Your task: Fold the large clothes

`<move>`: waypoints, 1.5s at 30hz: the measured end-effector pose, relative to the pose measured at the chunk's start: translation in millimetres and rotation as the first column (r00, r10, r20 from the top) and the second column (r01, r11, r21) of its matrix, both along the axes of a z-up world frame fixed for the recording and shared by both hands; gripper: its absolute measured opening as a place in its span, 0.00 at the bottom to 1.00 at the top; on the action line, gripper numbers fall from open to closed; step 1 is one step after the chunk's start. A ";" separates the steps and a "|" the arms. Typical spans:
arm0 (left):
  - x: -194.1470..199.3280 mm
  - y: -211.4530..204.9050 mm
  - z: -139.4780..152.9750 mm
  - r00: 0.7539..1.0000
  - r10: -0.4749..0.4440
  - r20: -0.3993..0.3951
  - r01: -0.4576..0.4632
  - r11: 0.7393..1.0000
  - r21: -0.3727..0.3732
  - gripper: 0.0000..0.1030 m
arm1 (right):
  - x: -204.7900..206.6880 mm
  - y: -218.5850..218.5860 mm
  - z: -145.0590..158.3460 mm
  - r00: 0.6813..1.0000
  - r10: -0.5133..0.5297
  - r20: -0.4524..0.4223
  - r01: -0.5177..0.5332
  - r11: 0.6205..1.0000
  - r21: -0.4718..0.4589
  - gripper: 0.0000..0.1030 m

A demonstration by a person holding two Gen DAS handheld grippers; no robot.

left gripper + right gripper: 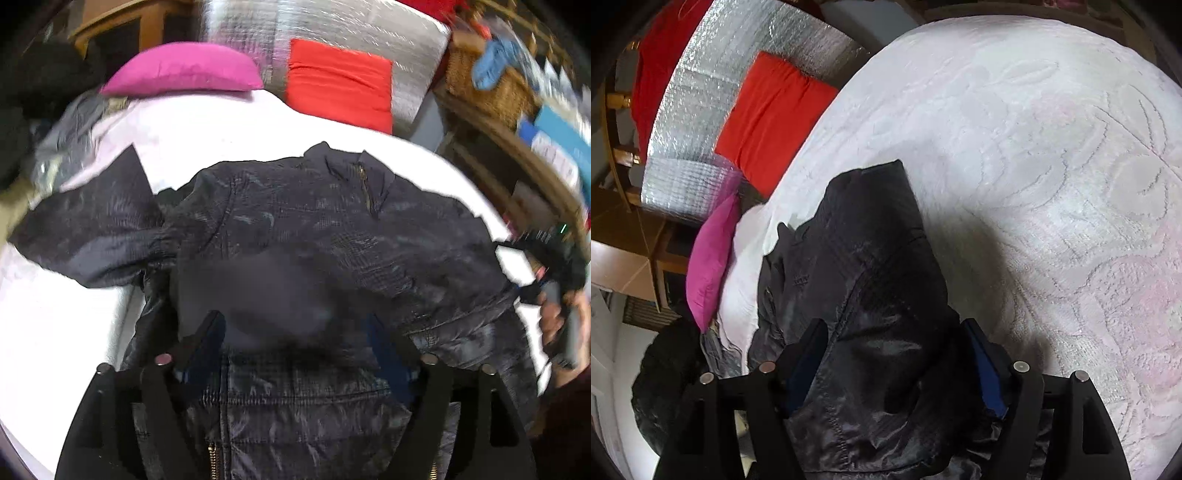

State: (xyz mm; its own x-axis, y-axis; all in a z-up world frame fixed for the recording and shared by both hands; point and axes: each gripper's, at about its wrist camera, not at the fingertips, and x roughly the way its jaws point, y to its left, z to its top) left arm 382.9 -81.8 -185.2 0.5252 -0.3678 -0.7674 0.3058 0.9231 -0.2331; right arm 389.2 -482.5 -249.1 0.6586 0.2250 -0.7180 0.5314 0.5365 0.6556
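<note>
A dark navy quilted jacket (314,229) lies spread front-up on a white bedspread (221,125), its zipped collar toward the far side. One sleeve (85,225) stretches out to the left. My left gripper (291,321) is over the jacket's chest. It is open, and a blurred dark fold of cloth shows between its wide-spread fingers. In the right wrist view the other sleeve (871,258) runs away from me across the bedspread (1052,166). My right gripper (892,328) is open around that sleeve, whose cloth fills the gap. A hand (554,317) shows at the jacket's right edge.
A pink pillow (184,70) and a red pillow (340,81) lie at the bed's far end against a silver foil sheet (332,22). Grey clothes (70,136) are bunched at the left edge. A wicker basket (480,85) and shelves stand to the right.
</note>
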 end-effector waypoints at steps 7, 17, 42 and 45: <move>31.2 52.7 -31.6 0.954 0.132 -0.269 -0.200 0.948 -0.246 0.87 | 11.2 9.4 -7.3 0.996 0.065 -0.058 -0.068 0.996 -0.055 0.76; 44.9 50.0 -44.3 0.955 0.146 -0.258 -0.196 0.964 -0.180 0.36 | 20.5 18.5 -13.8 0.989 0.086 -0.118 -0.100 0.989 -0.113 0.77; 75.9 -6.3 56.1 0.971 0.125 0.205 -0.169 0.962 0.216 0.15 | 19.7 23.6 -3.9 0.991 0.096 -0.091 -0.111 0.978 -0.177 0.42; 87.7 -19.8 59.9 0.953 0.081 0.291 -0.183 0.921 0.345 0.15 | 20.0 24.8 -2.1 0.991 0.109 -0.082 -0.122 0.975 -0.183 0.41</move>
State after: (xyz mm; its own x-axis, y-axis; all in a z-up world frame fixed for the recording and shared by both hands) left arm 470.6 -101.6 -125.3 0.7525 -0.0031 -0.6586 0.1783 0.9636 0.1992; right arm 409.2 -457.7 -251.2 0.5821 0.1535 -0.7985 0.5002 0.7066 0.5004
